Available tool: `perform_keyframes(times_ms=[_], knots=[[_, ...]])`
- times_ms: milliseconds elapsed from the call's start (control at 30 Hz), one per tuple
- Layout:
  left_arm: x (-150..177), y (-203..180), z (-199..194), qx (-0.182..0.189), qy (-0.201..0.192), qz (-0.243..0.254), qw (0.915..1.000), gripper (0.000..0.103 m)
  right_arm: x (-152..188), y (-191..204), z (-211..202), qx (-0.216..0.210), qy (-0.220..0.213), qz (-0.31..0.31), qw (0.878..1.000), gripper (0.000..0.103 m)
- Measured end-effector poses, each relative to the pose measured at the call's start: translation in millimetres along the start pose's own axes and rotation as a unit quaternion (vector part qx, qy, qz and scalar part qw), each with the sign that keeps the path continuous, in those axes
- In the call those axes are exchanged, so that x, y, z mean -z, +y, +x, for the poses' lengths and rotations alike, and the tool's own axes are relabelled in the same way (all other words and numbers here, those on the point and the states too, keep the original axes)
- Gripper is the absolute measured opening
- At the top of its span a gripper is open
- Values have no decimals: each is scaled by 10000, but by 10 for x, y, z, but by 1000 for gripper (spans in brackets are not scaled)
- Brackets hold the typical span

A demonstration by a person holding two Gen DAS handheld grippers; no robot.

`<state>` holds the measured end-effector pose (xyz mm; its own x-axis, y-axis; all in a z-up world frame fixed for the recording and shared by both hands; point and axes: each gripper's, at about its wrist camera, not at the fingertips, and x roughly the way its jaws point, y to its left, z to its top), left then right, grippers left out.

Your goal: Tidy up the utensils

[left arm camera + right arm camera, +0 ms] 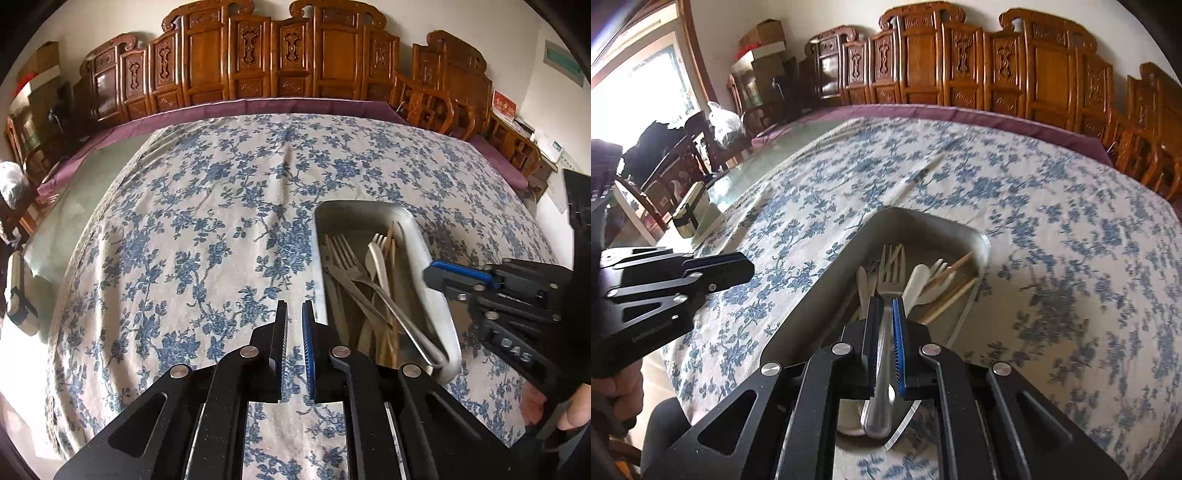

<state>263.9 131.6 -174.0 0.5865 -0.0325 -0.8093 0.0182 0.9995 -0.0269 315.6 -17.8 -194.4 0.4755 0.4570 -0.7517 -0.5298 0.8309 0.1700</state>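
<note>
A metal tray (436,291) sits on the blue floral tablecloth and holds metal forks (345,254), white plastic utensils (375,254) and wooden chopsticks (389,240). The tray also shows in the right wrist view (827,273). My left gripper (294,314) is shut and empty, just left of the tray above the cloth. My right gripper (886,306) is shut on a metal fork (892,266), whose handle runs back between the fingers and whose tines point into the tray. The right gripper also shows in the left wrist view (443,275) beside the tray's right rim.
The floral tablecloth (207,221) covers a large table with a purple border. Carved wooden chairs (258,55) line the far edge. A small box (690,210) stands on the glass at the table's left end. A thin pale utensil (919,177) lies on the cloth beyond the tray.
</note>
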Motion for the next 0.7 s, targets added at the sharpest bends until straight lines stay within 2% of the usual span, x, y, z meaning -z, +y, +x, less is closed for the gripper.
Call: perform_keyframes(times_ms=[67, 233, 400, 467, 500, 567, 600, 667, 700], knots=[[3, -47, -32, 8, -36, 13, 10000, 14, 36, -30, -145, 21, -118, -2, 9999, 9], [9, -177, -123, 49, -97, 37, 9999, 17, 125, -83, -428, 112, -328, 0, 9994, 9], [46, -319, -227, 68, -159, 85, 9998, 35, 296, -149, -712, 276, -472, -2, 9985, 10], [66, -376, -279, 75, -194, 72, 9998, 44, 365, -193, -822, 326, -532, 54, 9980, 21], [78, -406, -307, 84, -207, 64, 9997, 46, 397, -217, -870, 340, -558, 89, 9978, 24], [94, -455, -355, 84, -234, 62, 9997, 60, 450, -252, -967, 389, -598, 148, 9973, 29], [108, -495, -396, 98, -260, 70, 9996, 63, 484, -274, -1028, 431, -623, 180, 9970, 31], [116, -556, -458, 86, -306, 79, 9995, 77, 546, -305, -1127, 514, -676, 219, 9961, 44], [126, -587, -494, 74, -336, 85, 9994, 78, 576, -324, -1187, 574, -710, 248, 9955, 47]])
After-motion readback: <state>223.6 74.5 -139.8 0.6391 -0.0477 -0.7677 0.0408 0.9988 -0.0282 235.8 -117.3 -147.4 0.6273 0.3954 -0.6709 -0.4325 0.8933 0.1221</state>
